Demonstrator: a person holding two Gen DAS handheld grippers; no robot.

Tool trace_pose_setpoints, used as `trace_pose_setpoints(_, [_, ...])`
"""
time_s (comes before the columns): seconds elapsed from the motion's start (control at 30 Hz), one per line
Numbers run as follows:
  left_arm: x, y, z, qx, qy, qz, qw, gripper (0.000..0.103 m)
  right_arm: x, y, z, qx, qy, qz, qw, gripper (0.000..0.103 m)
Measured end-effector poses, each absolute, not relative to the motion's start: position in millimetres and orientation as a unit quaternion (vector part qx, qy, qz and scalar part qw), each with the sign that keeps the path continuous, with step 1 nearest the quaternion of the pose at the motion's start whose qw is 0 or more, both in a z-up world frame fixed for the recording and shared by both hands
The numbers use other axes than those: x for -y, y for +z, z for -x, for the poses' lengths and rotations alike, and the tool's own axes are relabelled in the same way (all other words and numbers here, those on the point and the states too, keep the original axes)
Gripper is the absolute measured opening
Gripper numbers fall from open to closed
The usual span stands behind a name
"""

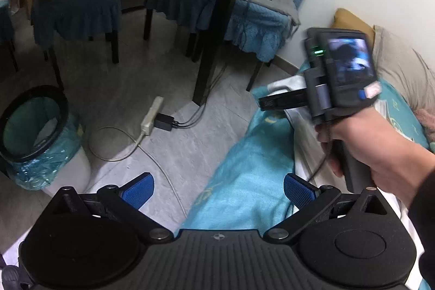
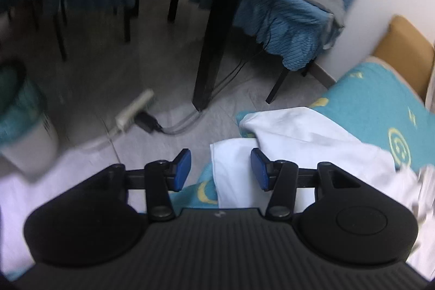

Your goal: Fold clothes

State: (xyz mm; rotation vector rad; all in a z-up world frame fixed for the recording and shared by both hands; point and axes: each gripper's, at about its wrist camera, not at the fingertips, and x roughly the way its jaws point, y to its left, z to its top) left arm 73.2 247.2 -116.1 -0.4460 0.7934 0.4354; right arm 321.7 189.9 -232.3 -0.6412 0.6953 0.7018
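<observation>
A white garment (image 2: pixel 299 137) lies crumpled on a teal blanket (image 2: pixel 380 99) with yellow prints, at the bed's edge. My right gripper (image 2: pixel 220 170) hovers just above the garment's near edge. Its blue pads (image 2: pixel 182 170) stand apart and a white fold lies under the gap, not pinched. My left gripper (image 1: pixel 218 192) is wide open over the blanket (image 1: pixel 244 175) at the bed's edge, holding nothing. In the left wrist view a hand (image 1: pixel 367 148) holds the right gripper (image 1: pixel 265 102) to the right, over the garment (image 1: pixel 300 124).
Grey floor lies left of the bed, with a power strip (image 1: pixel 152 116) and cables. A bin with a teal bag (image 1: pixel 35 127) stands at the left. A black table leg (image 1: pixel 214 45) and blue-covered chairs (image 1: pixel 258 26) stand beyond. A beige pillow (image 1: pixel 399 67) lies at the right.
</observation>
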Motion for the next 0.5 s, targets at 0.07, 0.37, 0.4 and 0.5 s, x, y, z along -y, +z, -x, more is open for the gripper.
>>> trace_pose_setpoints(0.07, [-242.3,-118.5,-74.7,-0.385,0.201,0.207,0.877,0.103,-190.5,-237.9,-322.4,-0.328,0.306,0.322,0.834,0.009])
trace_pose_setpoints(0.37, [-220.2,-111.6,-64.8,-0.351,0.206,0.213,0.888,0.102,-101.5,-155.8,-294.7,-0.208,0.215,0.179,0.937,0.006])
trace_pose_setpoints(0.4, [-217.7,-109.8,-64.3,-0.349,0.207,0.209,0.890,0.103,-81.9,-145.8,-292.0,-0.201,0.192,0.152,0.949,0.006])
trace_pose_setpoints(0.5, [-207.7,-105.7,-66.7,-0.342,0.202,0.192,0.897,0.103,-17.3,-126.6,-284.8,-0.193,0.114,0.074,0.972,0.006])
